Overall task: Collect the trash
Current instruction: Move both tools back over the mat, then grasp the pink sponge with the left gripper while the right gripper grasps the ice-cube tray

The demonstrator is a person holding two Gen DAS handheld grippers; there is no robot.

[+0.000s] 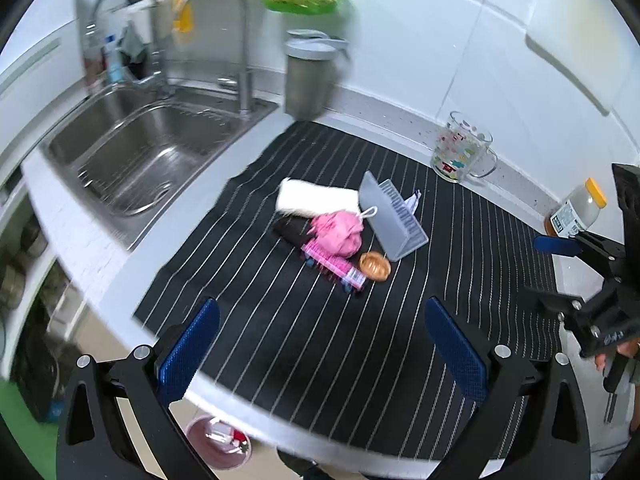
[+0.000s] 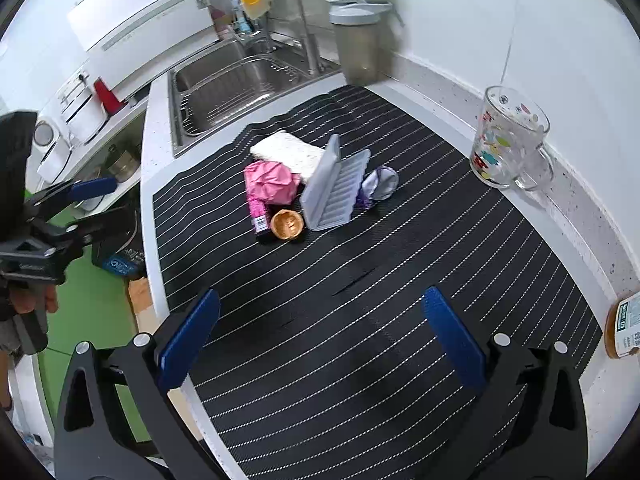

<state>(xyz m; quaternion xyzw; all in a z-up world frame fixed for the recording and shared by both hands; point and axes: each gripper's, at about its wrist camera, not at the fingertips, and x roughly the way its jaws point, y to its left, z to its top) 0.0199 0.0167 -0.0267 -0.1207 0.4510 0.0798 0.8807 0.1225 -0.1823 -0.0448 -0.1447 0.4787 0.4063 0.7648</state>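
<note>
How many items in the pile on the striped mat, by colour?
White: 1, sponge block
Pink: 2, crumpled wrapper, flat packet
Grey: 1, open plastic case
Purple-silver: 1, foil wrapper
Golden-brown: 1, cup liner
Black: 1, item
Total: 7

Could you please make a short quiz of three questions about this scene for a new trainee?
1. True or false: the left gripper grips the pink wrapper.
2. The glass mug stands: A) in the sink B) beside the wall C) on the grey tray.
3. What round brown thing lies against the grey tray?

Key: 1 false, both grippers are open and empty. 2 B. 3 A small brown cup.
</note>
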